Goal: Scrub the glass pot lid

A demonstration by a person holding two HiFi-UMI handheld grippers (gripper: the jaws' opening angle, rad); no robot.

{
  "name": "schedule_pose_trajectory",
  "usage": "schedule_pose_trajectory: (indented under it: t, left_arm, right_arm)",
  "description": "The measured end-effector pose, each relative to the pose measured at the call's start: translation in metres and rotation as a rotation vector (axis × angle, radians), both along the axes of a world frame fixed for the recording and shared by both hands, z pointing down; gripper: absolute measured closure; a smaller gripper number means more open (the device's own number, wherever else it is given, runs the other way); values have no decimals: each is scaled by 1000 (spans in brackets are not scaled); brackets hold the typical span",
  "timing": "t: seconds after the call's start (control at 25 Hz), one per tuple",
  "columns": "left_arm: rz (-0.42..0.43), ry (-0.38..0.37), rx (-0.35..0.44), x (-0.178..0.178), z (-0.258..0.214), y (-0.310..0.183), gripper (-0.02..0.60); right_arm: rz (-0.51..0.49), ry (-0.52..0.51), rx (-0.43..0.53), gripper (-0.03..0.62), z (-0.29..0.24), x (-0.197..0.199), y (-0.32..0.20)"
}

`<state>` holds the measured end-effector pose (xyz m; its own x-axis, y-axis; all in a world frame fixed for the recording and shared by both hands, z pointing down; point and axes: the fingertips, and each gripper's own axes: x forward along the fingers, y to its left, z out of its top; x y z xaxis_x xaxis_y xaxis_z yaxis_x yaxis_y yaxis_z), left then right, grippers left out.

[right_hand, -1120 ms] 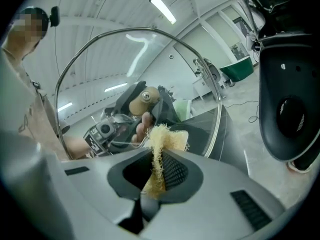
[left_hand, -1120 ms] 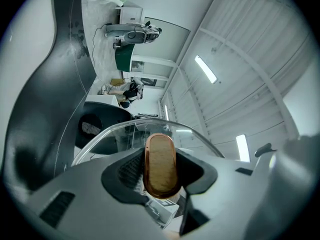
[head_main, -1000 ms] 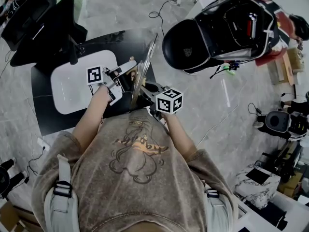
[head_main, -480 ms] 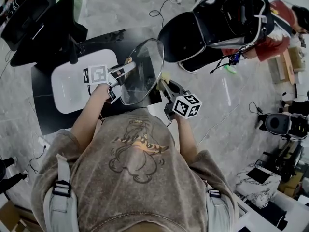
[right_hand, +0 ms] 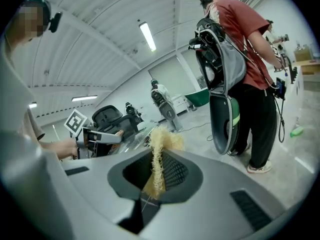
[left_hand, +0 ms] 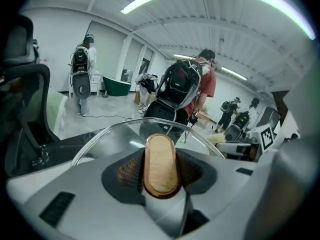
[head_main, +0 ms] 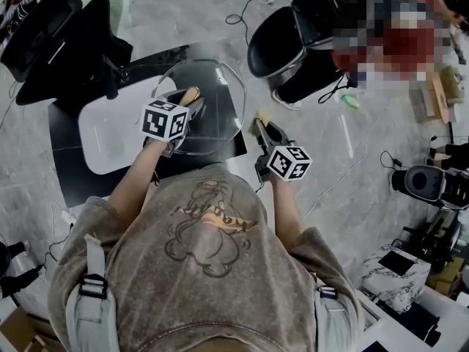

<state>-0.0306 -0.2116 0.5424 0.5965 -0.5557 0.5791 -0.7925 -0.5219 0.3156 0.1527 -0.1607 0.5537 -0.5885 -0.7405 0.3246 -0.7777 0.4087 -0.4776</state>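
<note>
One lid [head_main: 218, 92] tipped flat | left fingers [left_hand: 128, 172] clamp knob [left_hand: 161, 164] | right fingers [right_hand: 173, 172] clamp one scrubber [right_hand: 158, 151]

The person wears a mottled grey-brown short-sleeved T-shirt [head_main: 212, 284] with a line drawing [head_main: 209, 229] and pale buckled shoulder straps [head_main: 94, 288].

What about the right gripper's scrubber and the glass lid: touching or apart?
Apart. Head view shows floor between the scrubber in the right gripper and the rim of the glass lid.

The left gripper [left_hand: 161, 171] clamps the wooden knob [left_hand: 161, 156] between its 2 jaws. The glass pot lid [left_hand: 112, 139] arcs beyond, a person [left_hand: 202, 81] standing behind.
</note>
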Motion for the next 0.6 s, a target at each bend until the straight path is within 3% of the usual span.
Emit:
schedule_pose_trajectory:
  t: [0.6]
  left_arm:
    - [88,-127,-52,14,49,3,402]
  right_arm:
    - [52,-6,37,553,-15,1,-5]
